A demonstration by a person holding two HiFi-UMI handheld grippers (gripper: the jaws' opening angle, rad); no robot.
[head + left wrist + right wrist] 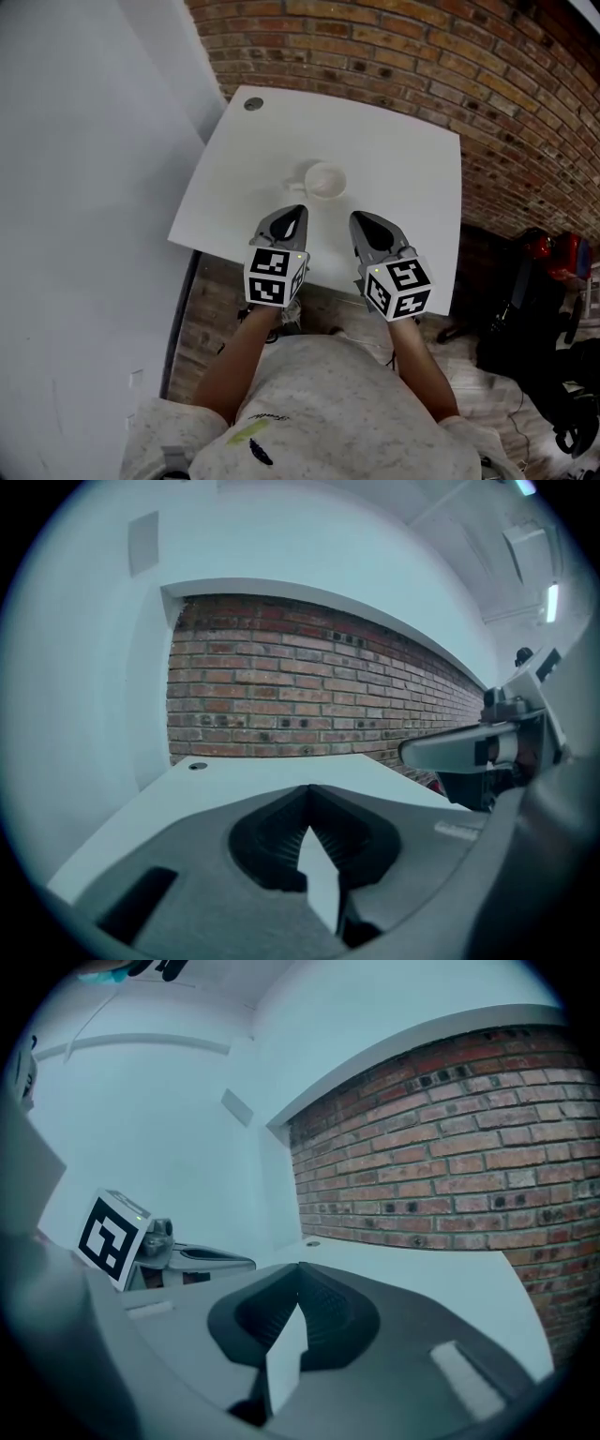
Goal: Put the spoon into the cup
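Left tool (297, 212) and right tool (358, 219): both clenched, empty, side by side just short of the cup (324, 180) on the bench (403, 155).

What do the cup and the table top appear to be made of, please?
The cup looks like white glazed ceramic, going by its thick rounded rim and smooth, even surface, though plastic cannot be ruled out. The table top looks like white laminate or painted board: it is flat, matte and shows no grain. Which of the two is unclear.
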